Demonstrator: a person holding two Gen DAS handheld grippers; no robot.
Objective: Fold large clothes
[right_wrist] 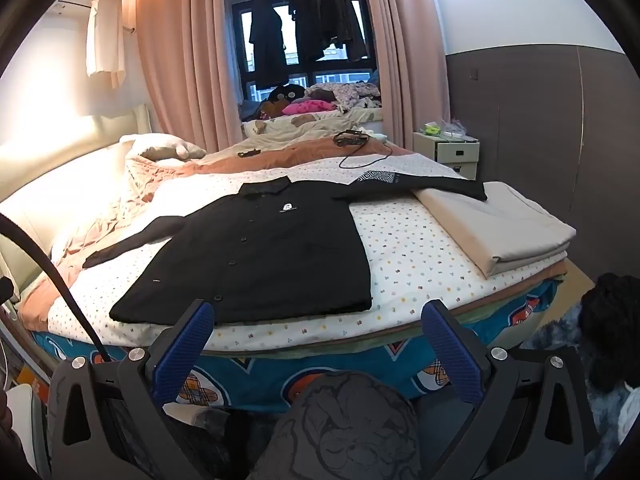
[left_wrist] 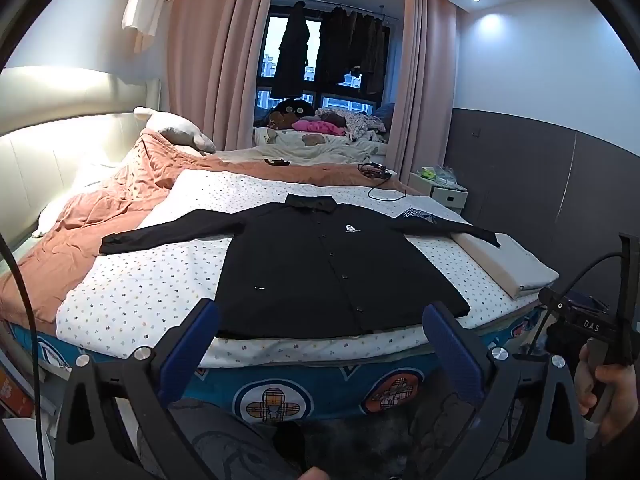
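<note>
1. Black shirt (left_wrist: 320,264) is laid flat, buttons up, on the bed (left_wrist: 132,296), sleeves out to both sides, collar at 12 o'clock, hem nearest the edge.
2. Left gripper (left_wrist: 320,344) is spread wide and holding nothing, hanging just short of the hem.
3. Right gripper (right_wrist: 318,340) is the same: wide open, empty, short of the hem.
4. Shirt's long axis runs 6 to 12, straight away from both tools.
5. Left sleeve (left_wrist: 168,232) sits around 10 o'clock, right sleeve (right_wrist: 420,186) around 1, its cuff resting on a folded sheet (right_wrist: 500,224). I'd guess each gripper takes its own side.
</note>
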